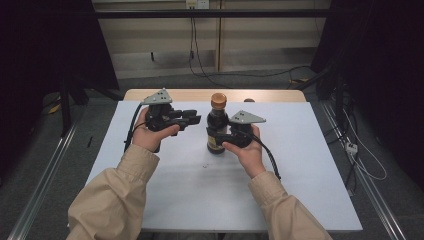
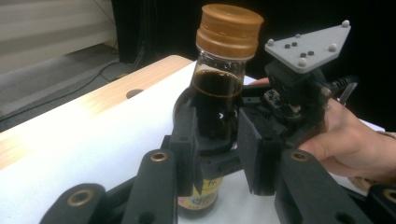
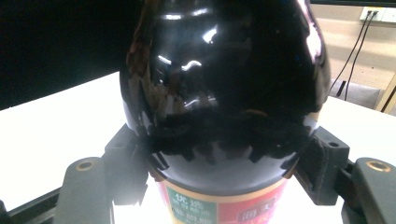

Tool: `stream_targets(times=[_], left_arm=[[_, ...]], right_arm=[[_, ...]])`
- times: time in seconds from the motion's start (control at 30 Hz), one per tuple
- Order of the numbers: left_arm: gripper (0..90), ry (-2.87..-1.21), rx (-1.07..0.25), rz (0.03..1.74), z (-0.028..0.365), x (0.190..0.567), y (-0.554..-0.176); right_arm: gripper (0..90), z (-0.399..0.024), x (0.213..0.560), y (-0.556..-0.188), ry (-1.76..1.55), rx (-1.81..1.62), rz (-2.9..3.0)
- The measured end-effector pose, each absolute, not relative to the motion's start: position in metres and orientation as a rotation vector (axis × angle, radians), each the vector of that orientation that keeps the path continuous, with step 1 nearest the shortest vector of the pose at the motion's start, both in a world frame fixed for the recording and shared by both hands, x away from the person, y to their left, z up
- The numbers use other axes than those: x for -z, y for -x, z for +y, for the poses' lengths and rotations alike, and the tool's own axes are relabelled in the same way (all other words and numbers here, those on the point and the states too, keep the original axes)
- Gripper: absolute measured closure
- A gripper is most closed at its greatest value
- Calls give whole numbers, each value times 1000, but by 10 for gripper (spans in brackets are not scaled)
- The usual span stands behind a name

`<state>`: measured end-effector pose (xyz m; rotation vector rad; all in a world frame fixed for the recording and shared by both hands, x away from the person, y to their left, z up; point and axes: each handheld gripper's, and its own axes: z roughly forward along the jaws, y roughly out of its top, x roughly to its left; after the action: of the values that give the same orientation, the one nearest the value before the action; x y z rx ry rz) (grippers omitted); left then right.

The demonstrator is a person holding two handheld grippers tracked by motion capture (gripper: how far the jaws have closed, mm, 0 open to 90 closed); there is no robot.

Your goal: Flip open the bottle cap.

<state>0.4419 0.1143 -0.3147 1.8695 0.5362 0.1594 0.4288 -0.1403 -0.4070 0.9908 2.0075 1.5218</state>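
Dark sauce bottle (image 1: 217, 131) stands upright on the white table (image 1: 300, 165), toward its far edge, near the middle. Right gripper (image 1: 231, 136) is clenched on the bottle body, steadying it. Left gripper (image 1: 192, 119) is beside the neck, jaws empty and apart. Brown cap (image 1: 218, 100) is on. Judgement: raise the left jaws squarely to cap height before clamping; keep the right grip firm and the bottle vertical.

1. The bottle (image 1: 217, 125) stands upright on the counter (image 1: 300, 165), at the frame's centre.
2. The right gripper (image 1: 223, 137) sits just right of the bottle, around its lower body.
3. The left gripper (image 1: 192, 120) is left of the bottle, apart from it.
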Motion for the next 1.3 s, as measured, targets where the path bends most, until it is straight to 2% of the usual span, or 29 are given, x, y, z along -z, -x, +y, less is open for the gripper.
stream_targets(times=[0.17, 0.3, 0.37, 0.43, 0.63, 0.9, 1.07, 1.1, 1.3], left_arm=[[658, -1844, -147, 543, 116, 313, -447], [676, -1863, -131, 527, 114, 312, -448], [699, -1858, -123, 536, 113, 312, -449], [760, -1864, -124, 547, 114, 311, -449], [807, -1822, -112, 570, 117, 307, -453], [855, -1876, -76, 527, 112, 299, -456], [855, -1894, -172, 528, 111, 295, -457], [884, -1894, -186, 524, 112, 295, -458], [887, -1865, -214, 553, 114, 292, -463]], right_arm=[[301, -140, 407, -429, -992, -1519, 2011], [300, -140, 407, -429, -992, -1522, 2009], [300, -140, 407, -429, -991, -1522, 2010], [300, -140, 407, -429, -992, -1522, 2011], [300, -141, 407, -429, -990, -1524, 2017], [300, -140, 407, -429, -995, -1525, 2017], [300, -141, 406, -429, -997, -1520, 2023], [300, -140, 406, -429, -997, -1520, 2023], [300, -141, 405, -429, -997, -1514, 2032]])
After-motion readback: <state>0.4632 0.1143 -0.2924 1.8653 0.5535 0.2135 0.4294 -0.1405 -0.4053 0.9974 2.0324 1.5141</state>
